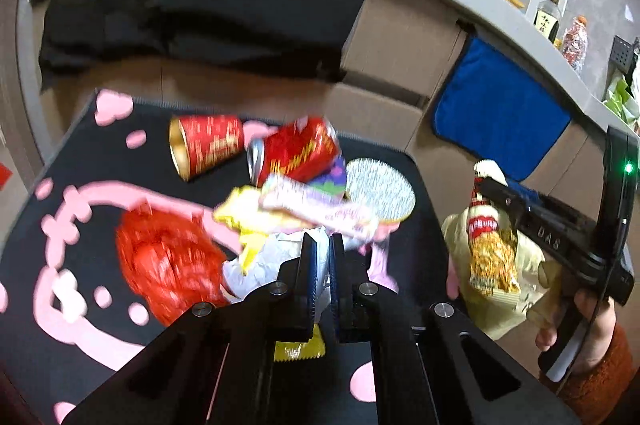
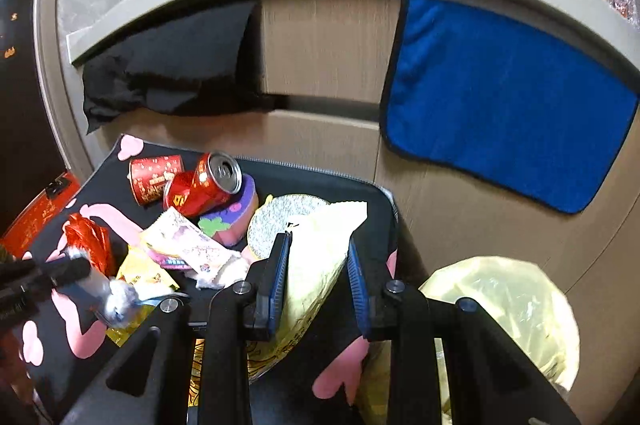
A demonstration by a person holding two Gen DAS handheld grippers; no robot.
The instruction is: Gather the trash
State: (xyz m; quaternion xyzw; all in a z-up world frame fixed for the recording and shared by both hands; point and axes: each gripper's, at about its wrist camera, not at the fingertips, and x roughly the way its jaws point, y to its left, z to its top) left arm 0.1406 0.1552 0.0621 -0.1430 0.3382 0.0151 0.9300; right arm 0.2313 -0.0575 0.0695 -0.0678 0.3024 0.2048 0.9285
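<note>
Now left gripper (image 1: 323,257) pinches crinkled white paper (image 1: 276,257); right gripper (image 2: 318,277) gapes.

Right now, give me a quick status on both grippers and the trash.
Left gripper shut on crumpled white paper. Right gripper open, yellow noodle wrapper between its fingers. Can, cup, wrappers on table. Yellow bag alongside, path clear.

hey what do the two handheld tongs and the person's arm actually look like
Both tongs, left and right, are black, with flat fingers lined in ribbed blue pads and round silver bolts on the linkages. The right one's body shows pale "DAS" lettering and a green light. The person's hand is bare, in a rust-orange knit sleeve.
</note>
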